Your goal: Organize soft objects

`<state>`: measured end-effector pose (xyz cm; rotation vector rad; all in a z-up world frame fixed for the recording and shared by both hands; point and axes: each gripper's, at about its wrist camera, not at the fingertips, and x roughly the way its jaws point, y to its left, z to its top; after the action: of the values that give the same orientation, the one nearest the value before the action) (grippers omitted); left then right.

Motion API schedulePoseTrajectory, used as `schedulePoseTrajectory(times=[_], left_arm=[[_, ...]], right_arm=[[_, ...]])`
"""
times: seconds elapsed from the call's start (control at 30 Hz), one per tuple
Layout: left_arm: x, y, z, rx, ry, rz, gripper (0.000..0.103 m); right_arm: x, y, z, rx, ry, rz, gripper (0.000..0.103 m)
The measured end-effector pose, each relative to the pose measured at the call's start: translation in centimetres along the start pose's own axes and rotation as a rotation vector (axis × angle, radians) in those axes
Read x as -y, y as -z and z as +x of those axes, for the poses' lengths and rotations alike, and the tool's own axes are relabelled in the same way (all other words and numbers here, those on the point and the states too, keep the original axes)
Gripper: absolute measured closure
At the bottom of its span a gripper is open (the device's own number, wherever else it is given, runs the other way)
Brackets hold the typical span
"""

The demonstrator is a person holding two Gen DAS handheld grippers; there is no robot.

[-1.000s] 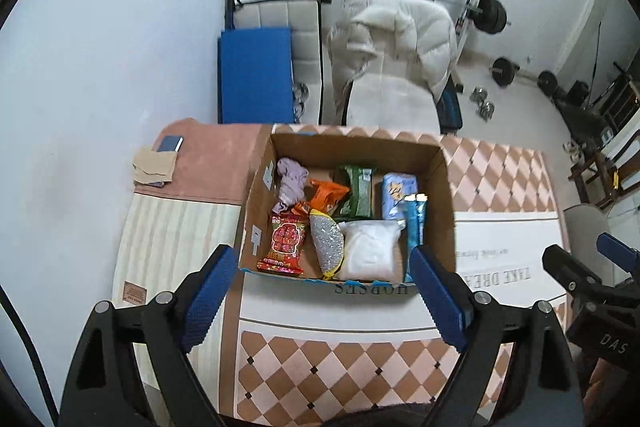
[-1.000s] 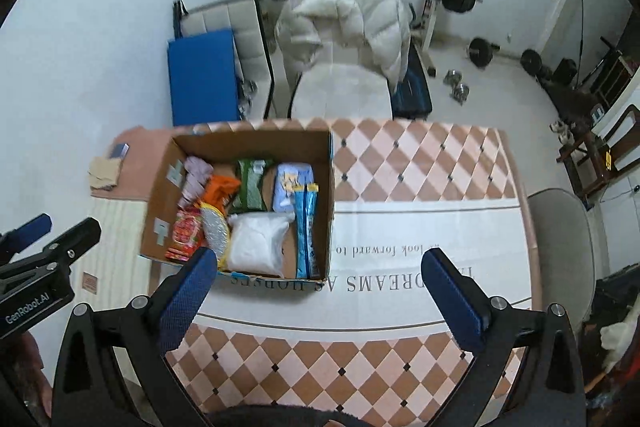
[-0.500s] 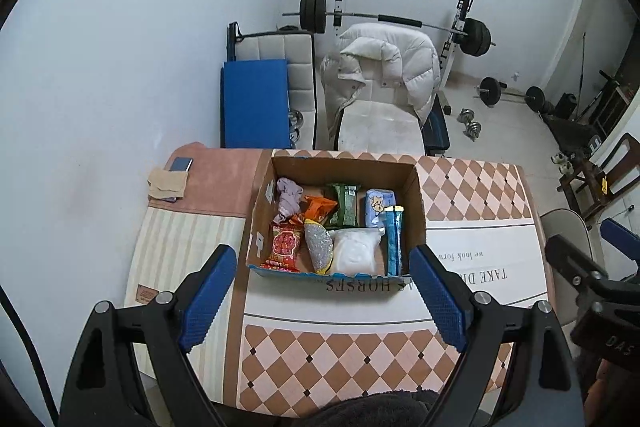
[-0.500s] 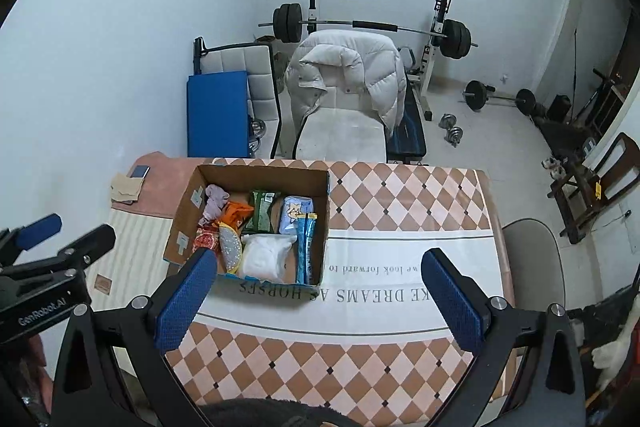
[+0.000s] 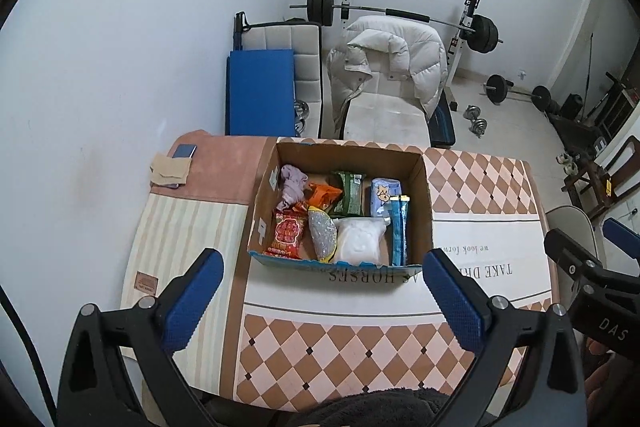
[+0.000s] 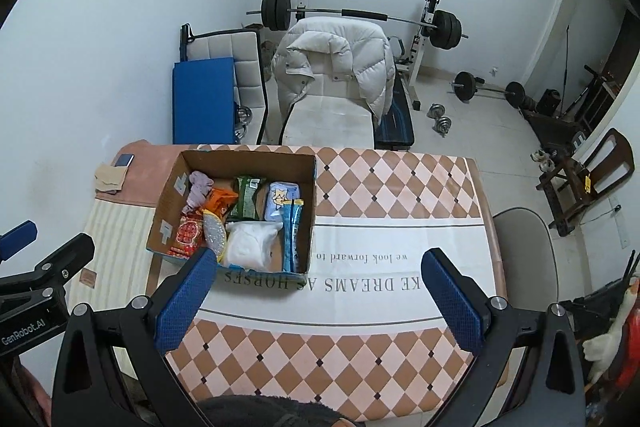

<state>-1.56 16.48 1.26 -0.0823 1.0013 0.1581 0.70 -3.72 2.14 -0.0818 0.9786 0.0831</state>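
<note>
**Both claws spread wide above the packed box**

The left claw hangs over the near part of the desk, its blue pads far apart and gripping nothing. The right claw is likewise released and empty, held high over the patterned cloth; its body shows at the right edge of the left view.

The box sits on the desk's left half, open at the top, its near wall just beyond the left claw's fingertips. Inside it, along the far side, lie a lilac cloth, an orange packet, a green packet and a pale blue pack. Nearer the front are a red packet, a silvery pouch, a white bag and a blue stick pack standing along the right wall. All items are packed closely, touching their neighbours.

Left of the box, on the pink cloth, a phone rests beside a beige rag. Beyond the desk stand a chair draped with a white jacket and a barbell rack.
</note>
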Motion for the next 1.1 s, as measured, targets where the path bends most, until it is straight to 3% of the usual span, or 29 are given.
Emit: schedulePoseTrajectory(times=[1.1], left_arm=[[-0.25, 0.37, -0.32, 0.005, -0.005, -0.010, 0.001]], right_arm=[[-0.75, 0.09, 0.56, -0.011, -0.006, -0.024, 0.000]])
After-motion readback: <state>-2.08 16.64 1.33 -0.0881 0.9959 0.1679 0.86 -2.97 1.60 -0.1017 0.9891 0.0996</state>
